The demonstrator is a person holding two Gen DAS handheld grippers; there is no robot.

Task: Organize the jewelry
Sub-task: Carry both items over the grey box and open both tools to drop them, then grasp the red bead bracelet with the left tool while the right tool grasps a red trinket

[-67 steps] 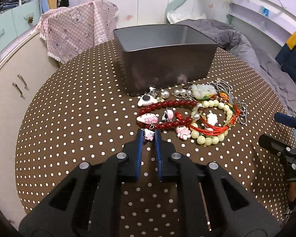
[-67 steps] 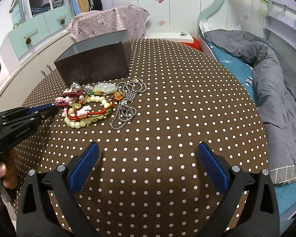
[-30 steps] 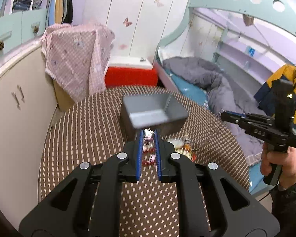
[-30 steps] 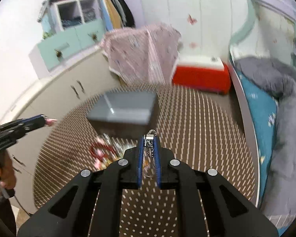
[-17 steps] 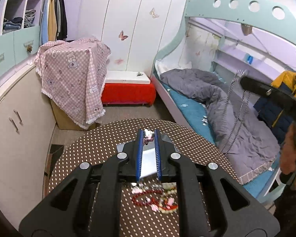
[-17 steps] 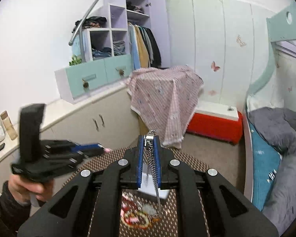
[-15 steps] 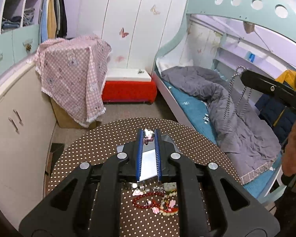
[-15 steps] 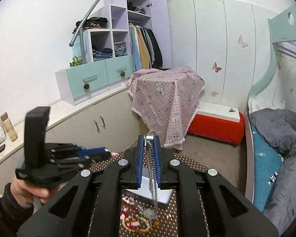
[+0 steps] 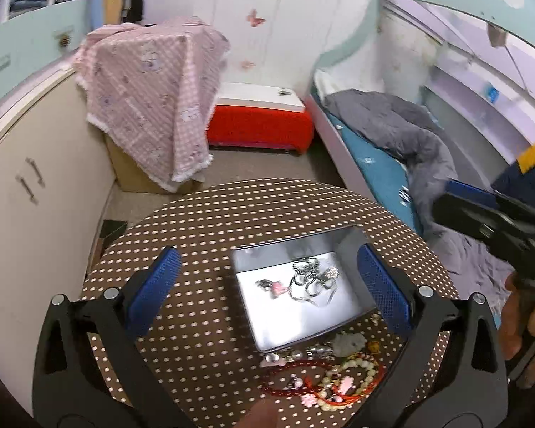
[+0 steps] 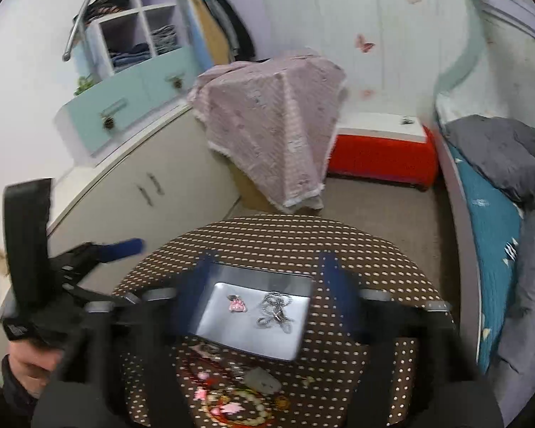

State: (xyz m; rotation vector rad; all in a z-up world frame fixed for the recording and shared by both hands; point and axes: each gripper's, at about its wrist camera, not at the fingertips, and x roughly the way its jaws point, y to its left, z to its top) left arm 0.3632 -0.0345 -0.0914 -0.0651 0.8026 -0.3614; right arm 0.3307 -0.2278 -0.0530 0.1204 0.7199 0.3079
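Left gripper [image 9: 267, 281] points down over the worktop [image 9: 196, 321], jaws just opened wide, nothing between the blue pads; the grey box [image 9: 299, 342] sits in the gap below. Right gripper [image 10: 267, 292] same pose, motion-blurred, jaws also just opened and spread either side of the box, empty. In the left wrist view the right gripper's body shows at the right edge, gripped by a hand [image 9: 524, 324]; in the right wrist view the left gripper's body and its hand [image 10: 28, 363] are at the left.

Nearest on the worktop: loose jewelry pile [image 9: 324, 374] – red bead strand, pale bead bracelet, pink charms, a white carved piece – just beside the box's near wall. Inside the box: pink charm [image 9: 278, 287] and silver chain [image 9: 310, 278] lying on the floor, close together, charm on the left.

Worktop is round, brown with white dots. Beyond it: cream cabinet [image 9: 35, 196] left, pink checked cloth [image 9: 153, 100] draped over a box, red bench [image 9: 260, 125] at the wall, bed with grey duvet [image 9: 392, 125] right. Nothing blocks either gripper's drop path.
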